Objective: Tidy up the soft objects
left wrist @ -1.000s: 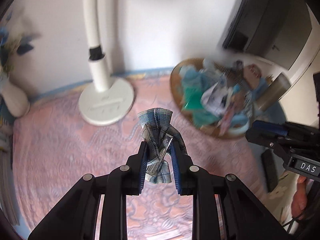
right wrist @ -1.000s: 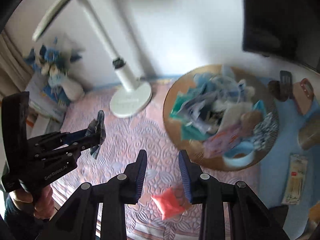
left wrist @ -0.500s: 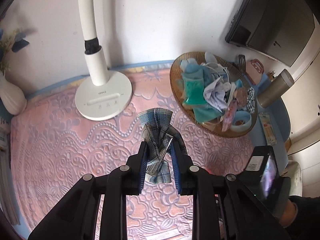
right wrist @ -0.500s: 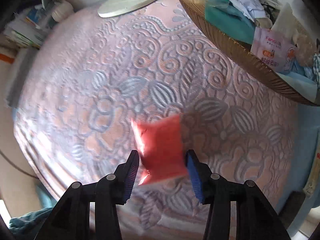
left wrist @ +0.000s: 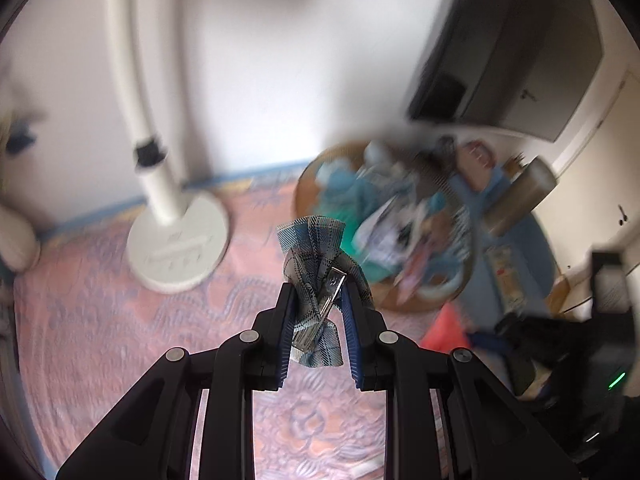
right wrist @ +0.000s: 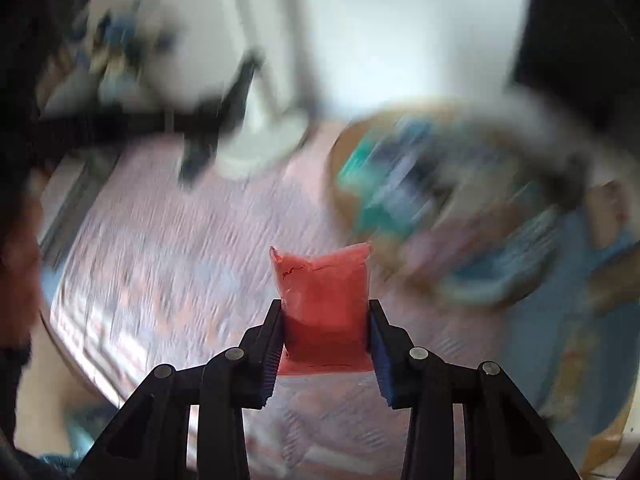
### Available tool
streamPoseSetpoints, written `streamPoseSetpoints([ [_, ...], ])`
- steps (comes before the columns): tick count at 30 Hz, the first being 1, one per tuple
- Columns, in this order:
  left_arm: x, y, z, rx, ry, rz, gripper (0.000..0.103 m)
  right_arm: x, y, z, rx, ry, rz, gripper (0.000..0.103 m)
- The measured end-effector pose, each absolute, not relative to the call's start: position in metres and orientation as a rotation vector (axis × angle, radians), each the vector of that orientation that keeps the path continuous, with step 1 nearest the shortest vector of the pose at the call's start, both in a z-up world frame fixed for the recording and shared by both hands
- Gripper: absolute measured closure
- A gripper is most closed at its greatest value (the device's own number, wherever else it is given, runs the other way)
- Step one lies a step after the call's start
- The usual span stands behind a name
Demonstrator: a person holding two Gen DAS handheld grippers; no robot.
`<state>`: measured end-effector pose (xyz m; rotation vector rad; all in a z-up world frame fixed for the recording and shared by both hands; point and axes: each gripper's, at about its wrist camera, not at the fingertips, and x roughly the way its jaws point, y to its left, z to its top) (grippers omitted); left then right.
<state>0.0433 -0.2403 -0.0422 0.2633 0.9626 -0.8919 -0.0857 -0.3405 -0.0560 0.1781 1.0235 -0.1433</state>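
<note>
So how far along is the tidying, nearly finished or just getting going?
Well along, I'd guess. The round basket already holds a heap of soft items. In hand: the left gripper is shut on a plaid bow clip, and the right gripper is shut on a red pouch, lifted above the pink mat. Left: probably dropping both into the basket. The blur hides any other strays.

I see a white wall at twelve o'clock, a dark cabinet at two, and a pink embossed cloth covering the desk below, all blurred.
</note>
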Motion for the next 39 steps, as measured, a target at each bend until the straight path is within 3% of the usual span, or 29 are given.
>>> streamPoseSetpoints([
  [7,0.043,-0.302,-0.012,0.308,0.848,-0.970,0.080,-0.062,-0.411,0.008,0.224,0.875,-0.360,0.064],
  [8,0.046,-0.311,-0.013,0.308,0.854,-0.969,0.077,-0.054,-0.421,0.008,0.240,0.879,-0.369,0.061],
  [9,0.049,-0.317,-0.015,0.301,0.859,-0.970,0.065,-0.051,-0.428,0.006,0.249,0.885,-0.367,0.058],
  [10,0.054,-0.323,-0.019,0.292,0.859,-0.965,0.062,-0.044,-0.436,0.002,0.261,0.895,-0.371,0.044],
  [11,0.056,-0.326,-0.023,0.294,0.864,-0.947,0.059,-0.041,-0.444,-0.002,0.276,0.906,-0.388,0.037],
  [14,0.064,-0.323,-0.040,0.299,0.940,-0.903,0.059,-0.052,-0.457,-0.009,0.334,0.915,-0.386,0.036],
  [22,0.065,-0.247,-0.044,0.229,0.925,-0.705,0.059,-0.087,-0.445,-0.043,0.407,0.967,-0.325,0.036],
  [31,0.066,-0.140,-0.059,0.184,1.028,-0.558,0.056,-0.067,-0.332,-0.049,0.313,1.006,-0.210,0.035],
  [34,0.064,-0.110,-0.078,0.214,1.063,-0.498,0.056,-0.057,-0.291,-0.056,0.301,1.017,-0.179,0.023],
  [39,0.060,-0.066,-0.113,0.217,1.127,-0.459,0.056,-0.042,-0.234,-0.082,0.272,1.048,-0.145,0.022],
])
